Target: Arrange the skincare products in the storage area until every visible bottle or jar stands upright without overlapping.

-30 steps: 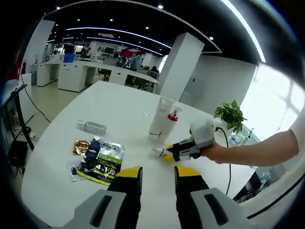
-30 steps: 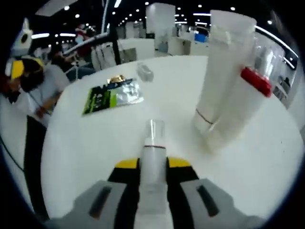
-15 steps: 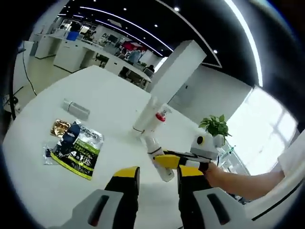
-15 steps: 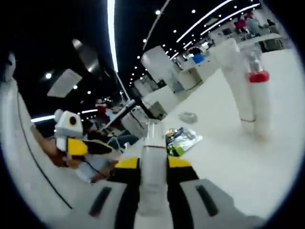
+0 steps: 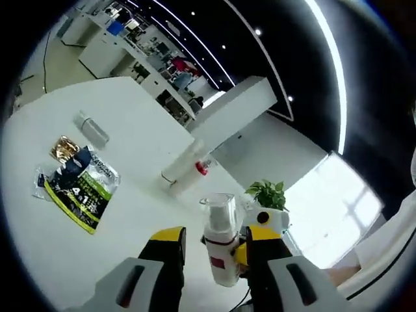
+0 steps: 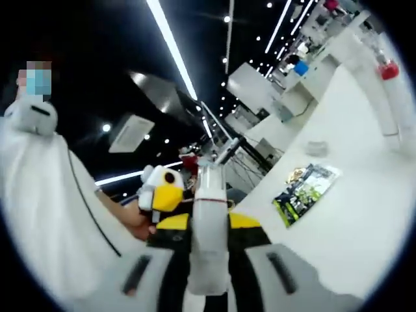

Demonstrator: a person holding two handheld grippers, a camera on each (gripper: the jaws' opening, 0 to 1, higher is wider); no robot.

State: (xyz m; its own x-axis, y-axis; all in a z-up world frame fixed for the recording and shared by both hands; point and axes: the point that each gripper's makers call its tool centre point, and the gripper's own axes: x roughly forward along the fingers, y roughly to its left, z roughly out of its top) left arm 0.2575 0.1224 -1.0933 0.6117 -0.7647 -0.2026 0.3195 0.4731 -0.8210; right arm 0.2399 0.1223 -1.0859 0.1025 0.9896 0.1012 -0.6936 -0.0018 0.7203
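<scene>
Small white bottle clamped upright in the right gripper

Clear cap, thin red ring at the neck, red label; it's lifted off the white table, near the left gripper, whose jaws sit parted and empty.

Right gripper, yellow-tipped fingers closing on a white cylindrical bottle with a clear cap, is holding it upright. Left gripper, fingers parted, is flanking that bottle. A hand in a white sleeve is gripping the left gripper.
</scene>
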